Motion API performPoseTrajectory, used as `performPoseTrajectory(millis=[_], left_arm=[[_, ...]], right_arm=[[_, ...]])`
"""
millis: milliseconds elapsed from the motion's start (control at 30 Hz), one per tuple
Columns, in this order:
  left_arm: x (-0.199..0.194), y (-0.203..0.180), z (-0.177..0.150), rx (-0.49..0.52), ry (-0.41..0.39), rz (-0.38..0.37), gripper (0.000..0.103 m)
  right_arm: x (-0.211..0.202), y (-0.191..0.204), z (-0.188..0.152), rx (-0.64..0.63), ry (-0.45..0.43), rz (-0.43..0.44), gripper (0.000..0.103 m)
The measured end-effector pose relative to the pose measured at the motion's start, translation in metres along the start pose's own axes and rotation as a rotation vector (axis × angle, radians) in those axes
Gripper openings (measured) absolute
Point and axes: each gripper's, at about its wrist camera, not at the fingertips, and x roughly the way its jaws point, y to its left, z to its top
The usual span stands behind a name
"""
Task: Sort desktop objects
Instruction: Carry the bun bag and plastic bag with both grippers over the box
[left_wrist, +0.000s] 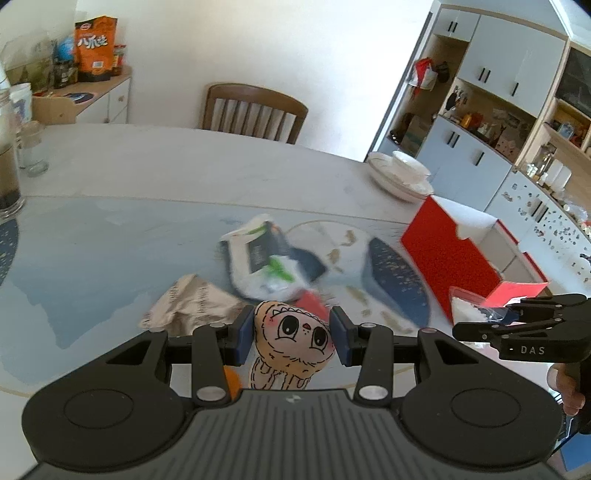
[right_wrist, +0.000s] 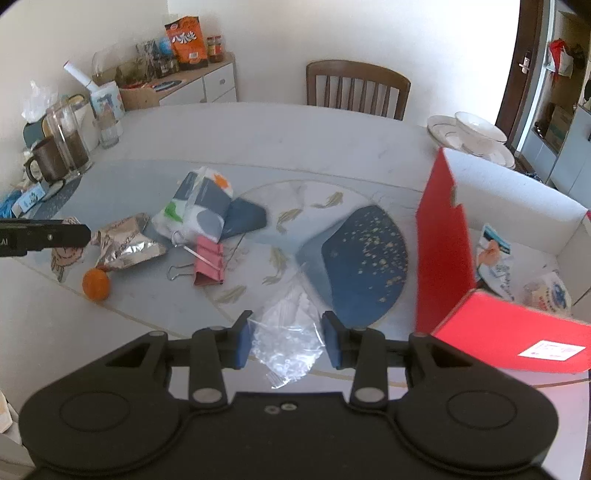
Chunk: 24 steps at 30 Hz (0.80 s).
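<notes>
My left gripper (left_wrist: 291, 334) is shut on a tan soft toy with a drawn cartoon face (left_wrist: 293, 341); the toy also shows in the right wrist view (right_wrist: 66, 254). My right gripper (right_wrist: 286, 338) is shut on a clear plastic bag of small white bits (right_wrist: 286, 339), also visible in the left wrist view (left_wrist: 467, 308), beside the red box (right_wrist: 443, 236). On the table lie a crumpled foil wrapper (right_wrist: 125, 242), an orange (right_wrist: 96, 283), a pink binder clip (right_wrist: 208, 260) and a white, blue and green packet (right_wrist: 197, 201).
The red box has a white inside (right_wrist: 535, 221) holding a couple of packets. A dark blue fan-shaped mat (right_wrist: 364, 258) lies mid-table. Stacked white dishes (right_wrist: 476, 136) stand at the far right, a glass jar and a brown mug (right_wrist: 48, 158) at the far left, a chair (right_wrist: 356, 88) behind.
</notes>
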Motion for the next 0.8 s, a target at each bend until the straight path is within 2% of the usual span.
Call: performPoseTrajectory(millis=[467, 800], left_arm=[[0.01, -0.07, 0.017, 0.041, -0.011, -0.048, 0.042], [0.034, -0.12, 0.025, 0.073, -0.008, -0.092, 0.042]], right_arm=[[-0.03, -0.049, 0.011, 0.022, -0.047, 0.005, 0.038], [-0.041, -0.09, 0.012, 0.039, -0.06, 0.01, 0.038]])
